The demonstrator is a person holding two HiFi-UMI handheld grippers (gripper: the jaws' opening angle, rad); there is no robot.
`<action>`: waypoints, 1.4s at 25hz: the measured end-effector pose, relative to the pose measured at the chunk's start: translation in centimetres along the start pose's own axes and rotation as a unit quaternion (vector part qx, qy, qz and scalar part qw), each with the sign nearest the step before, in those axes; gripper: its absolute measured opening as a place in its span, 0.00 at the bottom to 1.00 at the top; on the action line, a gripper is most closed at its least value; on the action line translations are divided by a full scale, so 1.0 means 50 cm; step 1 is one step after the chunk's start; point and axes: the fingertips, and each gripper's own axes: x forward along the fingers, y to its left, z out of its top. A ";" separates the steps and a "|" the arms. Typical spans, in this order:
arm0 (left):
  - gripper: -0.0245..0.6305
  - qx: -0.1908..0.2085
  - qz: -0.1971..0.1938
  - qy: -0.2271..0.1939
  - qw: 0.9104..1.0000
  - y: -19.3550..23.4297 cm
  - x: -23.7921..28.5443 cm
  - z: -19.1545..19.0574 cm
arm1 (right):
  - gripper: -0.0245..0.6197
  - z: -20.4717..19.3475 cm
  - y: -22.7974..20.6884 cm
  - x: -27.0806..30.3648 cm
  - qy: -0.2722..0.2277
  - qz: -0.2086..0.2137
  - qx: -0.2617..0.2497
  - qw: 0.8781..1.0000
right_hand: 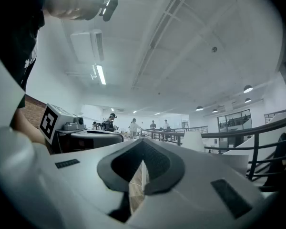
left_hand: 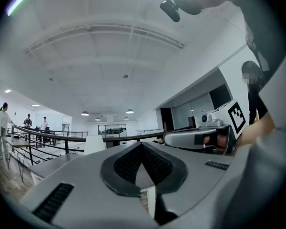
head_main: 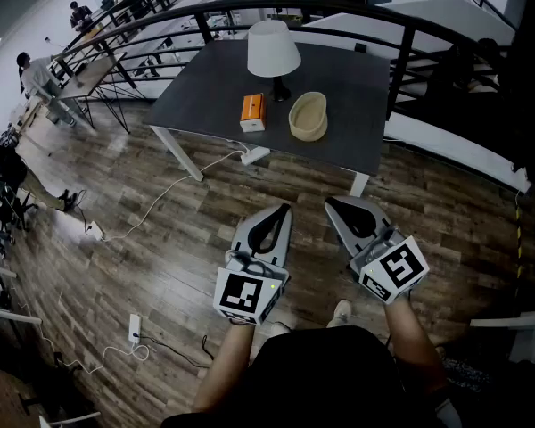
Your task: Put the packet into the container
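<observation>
Dark grey rectangular tabletop [head_main: 357, 96]: near edge unobstructed. White-shaded table lamp [head_main: 274, 48] stands behind the gap (narrow) between orange rectangular packet [head_main: 252, 111] and beige oval woven container [head_main: 308, 129].

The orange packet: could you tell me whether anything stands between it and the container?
Nothing visible does. Bare tabletop separates the packet from the container beside it; the lamp stands behind that gap, not in it.
</observation>
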 end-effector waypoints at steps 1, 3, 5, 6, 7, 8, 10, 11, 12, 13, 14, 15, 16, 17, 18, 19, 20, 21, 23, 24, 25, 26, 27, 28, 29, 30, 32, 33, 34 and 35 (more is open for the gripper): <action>0.05 -0.003 0.001 0.000 1.000 0.001 0.002 0.002 | 0.05 0.001 -0.001 0.001 -0.004 0.001 0.001 1.000; 0.05 -0.005 0.002 0.000 1.000 0.003 0.005 0.004 | 0.05 0.004 -0.003 0.002 -0.012 0.001 0.005 1.000; 0.05 0.002 0.000 -0.002 1.000 0.002 0.008 0.003 | 0.05 0.005 -0.006 0.001 -0.018 0.000 0.009 1.000; 0.05 0.002 0.000 -0.003 1.000 0.002 0.010 0.003 | 0.05 0.005 -0.007 0.001 -0.019 0.000 0.009 1.000; 0.05 0.000 0.001 -0.002 1.000 0.003 0.011 0.002 | 0.05 0.004 -0.007 0.002 -0.018 0.001 0.007 1.000; 0.05 -0.001 0.003 -0.002 1.000 0.004 0.011 0.001 | 0.05 0.003 -0.007 0.004 -0.017 0.001 0.004 1.000; 0.05 0.002 0.004 -0.001 1.000 0.006 0.010 -0.001 | 0.05 -0.001 -0.006 0.008 -0.011 -0.001 0.000 1.000; 0.05 0.001 0.004 -0.001 1.000 0.006 0.009 -0.002 | 0.05 -0.004 -0.005 0.009 -0.008 -0.002 -0.001 1.000; 0.05 0.000 0.004 -0.001 1.000 0.006 0.008 -0.003 | 0.05 -0.006 -0.003 0.009 -0.006 -0.003 -0.001 1.000; 0.05 0.002 0.004 -0.001 1.000 0.006 0.007 -0.004 | 0.05 -0.008 -0.002 0.009 -0.005 -0.003 0.000 1.000; 0.05 0.004 0.003 0.000 1.000 0.006 0.006 -0.005 | 0.05 -0.010 -0.001 0.009 -0.003 -0.003 0.000 1.000; 0.05 0.005 0.003 0.000 1.000 0.006 0.005 -0.007 | 0.05 -0.012 -0.001 0.009 -0.002 -0.003 0.001 1.000; 0.05 0.003 0.004 0.001 1.000 0.005 0.005 -0.008 | 0.05 -0.013 -0.001 0.009 0.000 -0.002 0.001 1.000; 0.05 -0.003 0.005 0.002 1.000 0.005 0.005 -0.007 | 0.05 -0.014 -0.002 0.008 0.001 -0.002 0.001 1.000; 0.05 -0.010 0.006 0.003 1.000 0.004 0.007 -0.006 | 0.05 -0.014 -0.003 0.008 0.002 -0.001 0.001 1.000; 0.05 -0.012 0.006 0.003 1.000 0.002 0.009 -0.005 | 0.05 -0.013 -0.004 0.007 0.002 -0.001 0.000 1.000; 0.05 -0.009 0.004 0.002 1.000 0.000 0.011 -0.005 | 0.05 -0.013 -0.006 0.006 0.002 -0.001 0.000 1.000; 0.05 -0.001 0.001 0.002 1.000 -0.002 0.014 -0.006 | 0.05 -0.014 -0.008 0.004 0.003 -0.002 0.000 1.000; 0.05 0.008 -0.002 0.001 1.000 -0.005 0.016 -0.007 | 0.05 -0.018 -0.011 0.001 0.005 -0.004 0.001 1.000; 0.05 0.009 -0.002 0.001 1.000 -0.005 0.016 -0.008 | 0.05 -0.019 -0.011 0.001 0.005 -0.004 0.002 1.000; 0.05 0.008 -0.001 0.001 1.000 -0.004 0.015 -0.007 | 0.05 -0.020 -0.011 0.002 0.005 -0.004 0.002 1.000; 0.05 0.007 0.001 0.002 1.000 -0.003 0.014 -0.007 | 0.05 -0.019 -0.010 0.003 0.005 -0.003 0.003 1.000; 0.05 0.005 0.002 0.002 1.000 -0.003 0.013 -0.006 | 0.05 -0.018 -0.010 0.004 0.005 -0.003 0.003 1.000; 0.05 0.003 0.004 0.002 1.000 -0.004 0.013 -0.005 | 0.05 -0.018 -0.011 0.003 0.005 -0.002 0.003 1.000; 0.05 0.004 0.005 0.001 1.000 -0.004 0.013 -0.005 | 0.05 -0.018 -0.013 0.003 0.006 -0.002 0.004 1.000; 0.05 0.005 0.006 0.001 1.000 -0.005 0.015 -0.005 | 0.05 -0.019 -0.015 0.003 0.006 -0.001 0.004 1.000; 0.05 -0.001 0.009 0.002 1.000 -0.004 0.018 -0.005 | 0.05 -0.020 -0.019 0.003 0.006 0.001 0.005 1.000; 0.05 -0.002 0.010 0.003 1.000 -0.003 0.019 -0.006 | 0.05 -0.021 -0.019 0.004 0.006 0.002 0.006 1.000; 0.05 0.001 0.010 0.004 1.000 -0.002 0.020 -0.008 | 0.05 -0.021 -0.020 0.004 0.006 0.004 0.007 1.000; 0.05 0.004 0.010 0.005 1.000 -0.003 0.022 -0.010 | 0.05 -0.022 -0.020 0.004 0.006 0.005 0.007 1.000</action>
